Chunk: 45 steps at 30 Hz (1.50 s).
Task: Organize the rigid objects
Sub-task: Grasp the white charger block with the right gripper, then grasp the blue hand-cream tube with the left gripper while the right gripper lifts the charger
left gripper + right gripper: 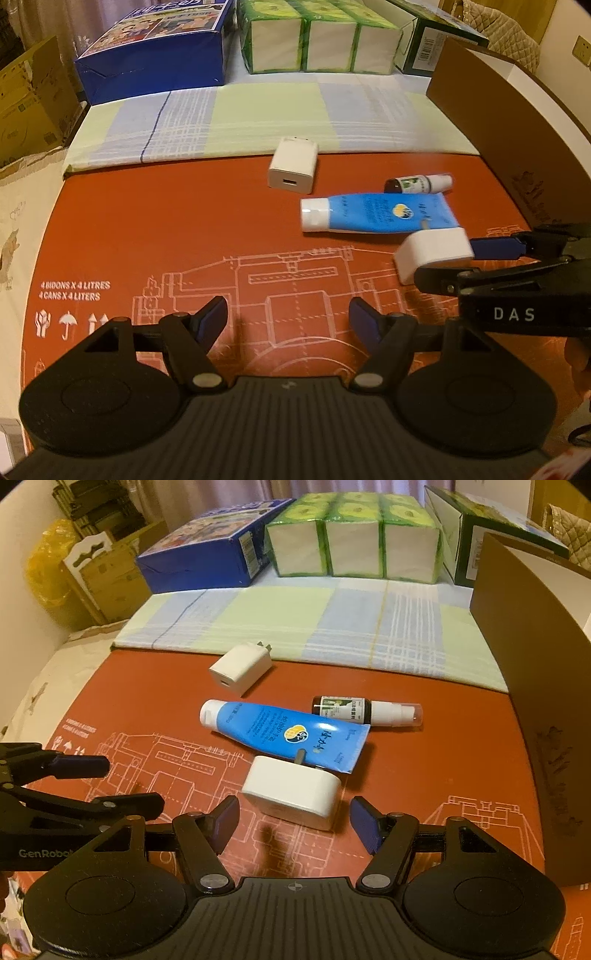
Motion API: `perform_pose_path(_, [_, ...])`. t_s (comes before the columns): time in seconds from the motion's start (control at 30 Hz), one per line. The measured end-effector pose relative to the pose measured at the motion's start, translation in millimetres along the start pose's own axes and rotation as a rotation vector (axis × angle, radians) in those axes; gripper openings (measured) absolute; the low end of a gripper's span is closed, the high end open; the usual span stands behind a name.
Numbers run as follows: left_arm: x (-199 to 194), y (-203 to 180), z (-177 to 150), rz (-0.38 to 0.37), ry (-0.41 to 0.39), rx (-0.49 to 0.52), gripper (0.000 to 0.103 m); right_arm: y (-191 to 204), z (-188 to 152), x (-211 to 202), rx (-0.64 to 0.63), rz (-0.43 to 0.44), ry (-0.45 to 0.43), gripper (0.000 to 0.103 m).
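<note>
- The left hand-held gripper [288,317], at the bottom of the left wrist view, stands wide with nothing between its blue-padded fingers, above bare red-orange printed cardboard sheet [147,236].
- The right hand-held gripper [293,821], at the bottom of the right wrist view, also stands apart and holds nothing; the rounded white plastic plug adapter [291,792] lies just ahead of its fingertips, not between the pads.
- A blue squeeze tube with a white cap [280,731] lies on its side at the centre of the right wrist view, its flat end touching or just overlapping the rounded adapter's far edge.
- A small dark spray bottle with a green label and clear cap [365,710] lies just beyond the tube, right of centre.
- A white square USB charger block [240,668] lies apart from the others, up and left of the tube, near the edge of a pale checked cloth [332,627].
- A blue printed carton [207,554], green-wrapped tissue packs [354,542] and a dark green box [476,535] line the top of the frame.
- A tall brown board [535,701] stands along the right edge.
</note>
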<state>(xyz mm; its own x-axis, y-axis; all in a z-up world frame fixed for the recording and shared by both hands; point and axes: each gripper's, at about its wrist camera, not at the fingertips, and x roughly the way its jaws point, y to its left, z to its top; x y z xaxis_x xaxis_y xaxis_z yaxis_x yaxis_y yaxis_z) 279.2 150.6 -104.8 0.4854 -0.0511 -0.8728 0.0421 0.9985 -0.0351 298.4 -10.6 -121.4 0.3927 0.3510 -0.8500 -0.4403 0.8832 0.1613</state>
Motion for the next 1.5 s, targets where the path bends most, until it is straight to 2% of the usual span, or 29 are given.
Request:
perform_pose_path(0.33, [12, 7, 13, -0.020, -0.017, 0.085, 0.069, 4, 2, 18, 0.046, -0.056, -0.008, 0.063])
perform_pose_path(0.63, [23, 2, 21, -0.057, -0.039, 0.190, 0.069, -4, -2, 12, 0.049, -0.085, -0.026, 0.058])
perform_pose_path(0.83, [30, -14, 29, -0.102, -0.069, 0.296, 0.069, -35, -10, -1, 0.125, -0.115, -0.027, 0.058])
perform_pose_path(1.27, [42, -73, 39, -0.244, -0.142, 0.594, 0.069, -63, -29, -23, 0.109, -0.064, -0.022, 0.058])
perform_pose_path(1.5, [55, -99, 40, -0.257, -0.147, 0.691, 0.067, -67, -31, -29, 0.098, -0.062, -0.018, 0.056])
